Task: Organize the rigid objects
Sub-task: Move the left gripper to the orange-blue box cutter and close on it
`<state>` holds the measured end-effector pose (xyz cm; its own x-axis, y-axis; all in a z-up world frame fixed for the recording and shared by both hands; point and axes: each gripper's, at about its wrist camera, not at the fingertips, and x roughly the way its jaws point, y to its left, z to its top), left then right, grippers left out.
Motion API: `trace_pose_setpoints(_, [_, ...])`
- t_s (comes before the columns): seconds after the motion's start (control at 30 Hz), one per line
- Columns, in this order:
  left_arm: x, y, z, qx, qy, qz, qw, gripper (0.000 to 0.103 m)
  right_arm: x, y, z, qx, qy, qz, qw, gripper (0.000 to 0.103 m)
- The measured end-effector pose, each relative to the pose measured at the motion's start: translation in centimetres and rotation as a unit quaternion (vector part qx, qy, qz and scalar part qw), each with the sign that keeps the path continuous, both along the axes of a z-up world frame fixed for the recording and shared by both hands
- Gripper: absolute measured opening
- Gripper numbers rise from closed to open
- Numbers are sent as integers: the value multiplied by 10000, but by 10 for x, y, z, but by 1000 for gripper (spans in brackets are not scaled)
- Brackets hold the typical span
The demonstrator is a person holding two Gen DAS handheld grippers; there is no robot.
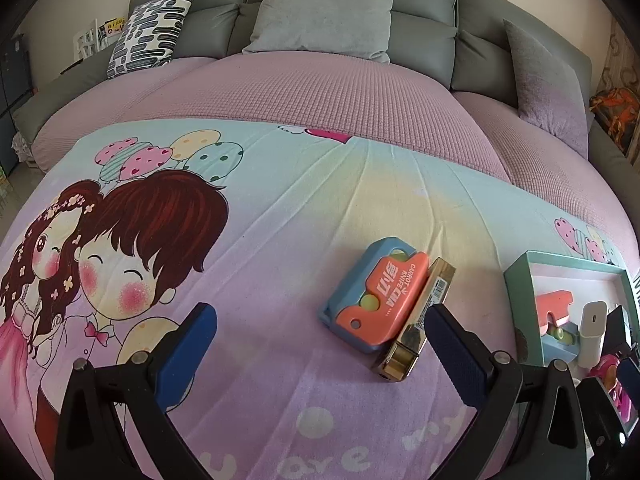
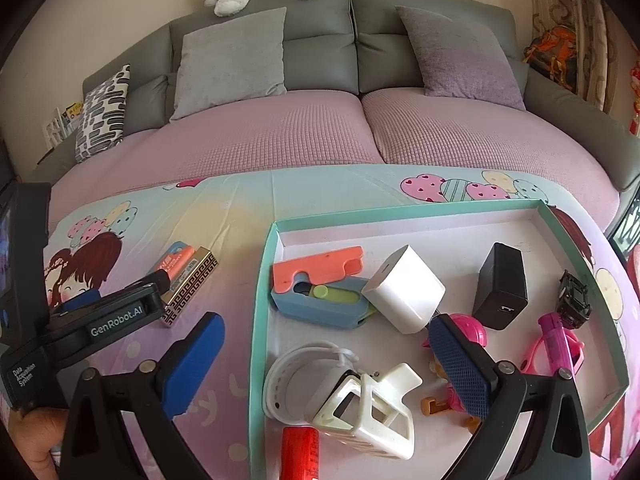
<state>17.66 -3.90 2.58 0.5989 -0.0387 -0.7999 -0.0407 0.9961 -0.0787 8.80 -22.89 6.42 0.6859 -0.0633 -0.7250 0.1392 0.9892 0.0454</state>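
Note:
An orange and blue carrot knife toy (image 1: 376, 294) lies on the cartoon sheet, touching a gold harmonica (image 1: 420, 316) on its right. My left gripper (image 1: 320, 344) is open and empty, just short of them; its right finger (image 1: 452, 344) is by the harmonica's near end. Both items also show in the right wrist view: toy (image 2: 176, 260), harmonica (image 2: 192, 284). My right gripper (image 2: 326, 364) is open and empty above the teal-rimmed box (image 2: 264, 280), over a white plastic piece (image 2: 360, 404).
The box holds a second carrot knife (image 2: 320, 288), a white charger (image 2: 404, 292), a black charger (image 2: 500, 288), pink toys (image 2: 556, 344), a red cylinder (image 2: 300, 452). The left gripper's body (image 2: 80, 320) sits left of the box. Sofa cushions (image 1: 324, 12) lie behind.

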Motion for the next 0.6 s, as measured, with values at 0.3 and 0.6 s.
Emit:
trace_pose_setpoints(0.3, [16, -12, -5, 168, -39, -350, 9992, 103, 3, 4, -2, -68, 33, 11, 10000, 103])
trace_pose_setpoints(0.6, [28, 5, -9, 358, 93, 26, 9993, 103, 4, 10, -2, -134, 34, 68, 9999, 103])
